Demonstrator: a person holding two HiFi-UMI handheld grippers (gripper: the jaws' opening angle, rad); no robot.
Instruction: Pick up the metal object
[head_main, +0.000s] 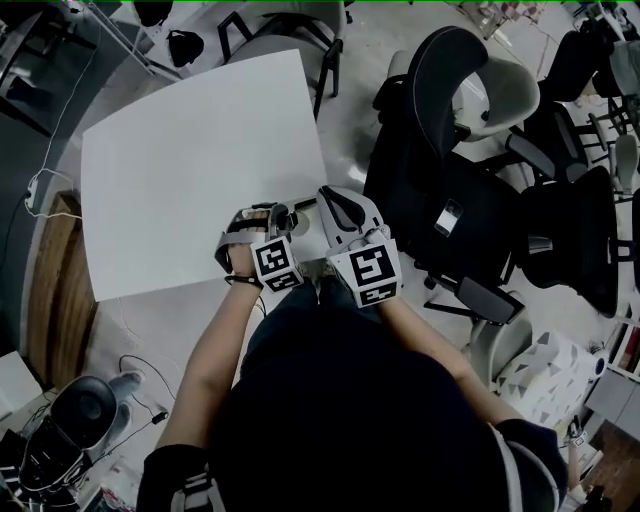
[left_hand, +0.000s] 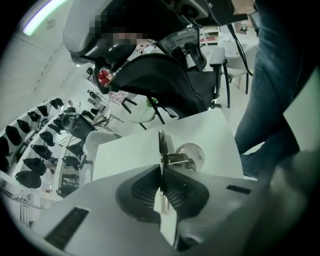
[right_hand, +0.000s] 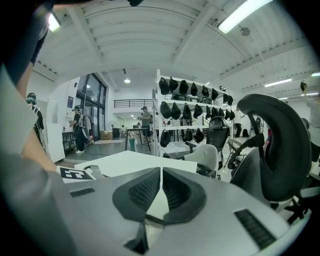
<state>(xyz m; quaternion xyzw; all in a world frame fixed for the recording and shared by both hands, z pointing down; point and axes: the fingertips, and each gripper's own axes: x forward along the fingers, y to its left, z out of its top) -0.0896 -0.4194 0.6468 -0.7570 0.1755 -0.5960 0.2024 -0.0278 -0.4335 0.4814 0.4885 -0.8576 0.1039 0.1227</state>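
Note:
A thin, flat metal object (left_hand: 161, 145) stands on edge between the pads of my left gripper (left_hand: 161, 169), which is shut on it. A short metal crosspiece and a round shiny part (left_hand: 193, 151) show just past the fingertips, above the white table (left_hand: 125, 155). In the head view both grippers hover side by side over the table's near right corner (head_main: 300, 120), the left gripper (head_main: 275, 215) beside the right gripper (head_main: 335, 203). The right gripper (right_hand: 161, 172) has its jaws together with nothing between them. The metal object is too small to make out in the head view.
Black office chairs (head_main: 450, 190) crowd the floor right of the table. Another chair (head_main: 290, 30) stands at the far edge. A wooden panel (head_main: 48, 290) and cables lie on the left. Racks of dark items (right_hand: 190, 110) and people stand far behind.

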